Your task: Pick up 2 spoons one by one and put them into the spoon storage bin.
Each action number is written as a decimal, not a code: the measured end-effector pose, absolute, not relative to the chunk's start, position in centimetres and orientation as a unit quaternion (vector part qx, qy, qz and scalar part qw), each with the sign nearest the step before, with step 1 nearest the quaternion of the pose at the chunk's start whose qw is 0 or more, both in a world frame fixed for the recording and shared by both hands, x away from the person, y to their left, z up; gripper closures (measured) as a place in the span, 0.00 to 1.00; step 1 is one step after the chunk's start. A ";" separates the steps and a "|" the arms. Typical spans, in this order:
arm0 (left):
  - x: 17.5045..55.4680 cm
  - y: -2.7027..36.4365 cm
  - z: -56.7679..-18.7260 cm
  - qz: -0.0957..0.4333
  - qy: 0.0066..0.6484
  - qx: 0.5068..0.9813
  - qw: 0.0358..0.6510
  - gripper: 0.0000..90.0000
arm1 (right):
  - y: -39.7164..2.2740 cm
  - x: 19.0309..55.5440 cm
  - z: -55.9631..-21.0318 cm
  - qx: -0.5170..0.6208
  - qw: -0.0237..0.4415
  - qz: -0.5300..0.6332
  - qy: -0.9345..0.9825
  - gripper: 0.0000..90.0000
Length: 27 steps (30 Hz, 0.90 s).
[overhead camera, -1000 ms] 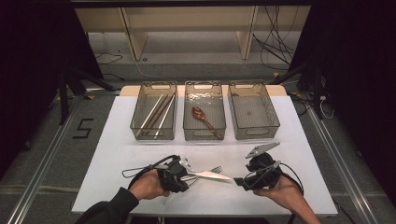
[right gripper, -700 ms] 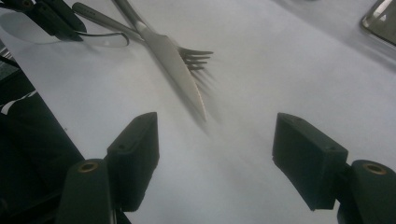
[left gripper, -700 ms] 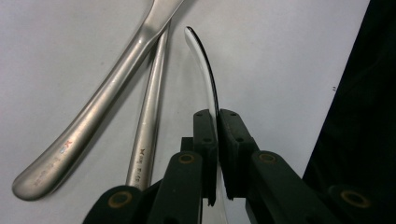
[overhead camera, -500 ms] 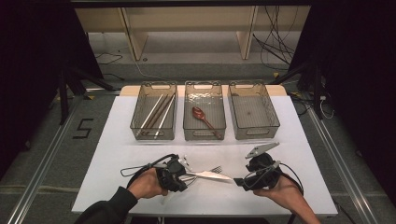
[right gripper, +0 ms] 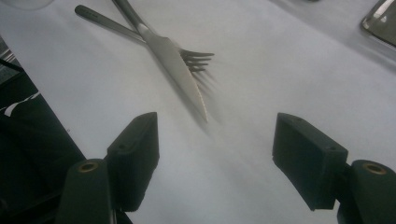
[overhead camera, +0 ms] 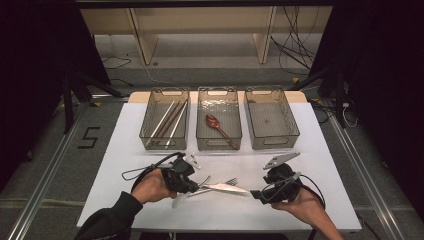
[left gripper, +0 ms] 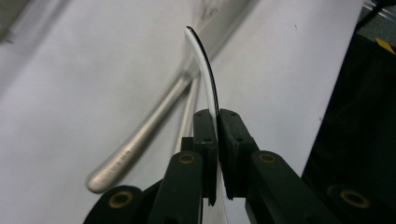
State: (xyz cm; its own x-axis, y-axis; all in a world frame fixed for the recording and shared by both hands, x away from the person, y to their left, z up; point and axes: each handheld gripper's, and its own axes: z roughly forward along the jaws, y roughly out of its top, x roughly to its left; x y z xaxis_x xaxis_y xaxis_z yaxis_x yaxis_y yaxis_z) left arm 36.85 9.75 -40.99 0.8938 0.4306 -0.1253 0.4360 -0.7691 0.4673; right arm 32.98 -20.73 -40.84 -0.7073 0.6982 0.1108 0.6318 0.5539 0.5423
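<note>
Left hand-held gripper lifts a white spoon clear of the cutlery pile for sorting.

The left hand-held gripper [left gripper: 217, 140] is clenched on the thin white plastic spoon [left gripper: 203, 60], held by its edge just above the white counter [overhead camera: 320, 200], beside the steel knife [overhead camera: 225, 188] and steel fork [overhead camera: 220, 183] that lie crossed there. The right hand-held gripper [right gripper: 215, 149] hovers with jaws released, pointing at the knife. Judging by the layout, the pick step is in hand; next the spoon wants carrying to the middle clear plastic bin [overhead camera: 218, 145], where a brown wooden spoon [overhead camera: 220, 127] lies, keeping it level so it does not slip.
</note>
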 end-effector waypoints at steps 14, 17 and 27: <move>41.6 8.7 -36.4 0.041 0.243 0.930 0.273 0.95 | -20.7 33.0 -40.9 0.378 0.056 0.283 0.880 0.36; 43.3 8.5 -35.7 0.052 0.254 0.925 0.276 0.95 | -20.7 33.0 -40.8 0.378 0.057 0.284 0.879 0.36; 48.3 7.3 -34.7 0.068 0.286 0.911 0.288 0.95 | -20.7 33.0 -40.8 0.375 0.054 0.285 0.880 0.36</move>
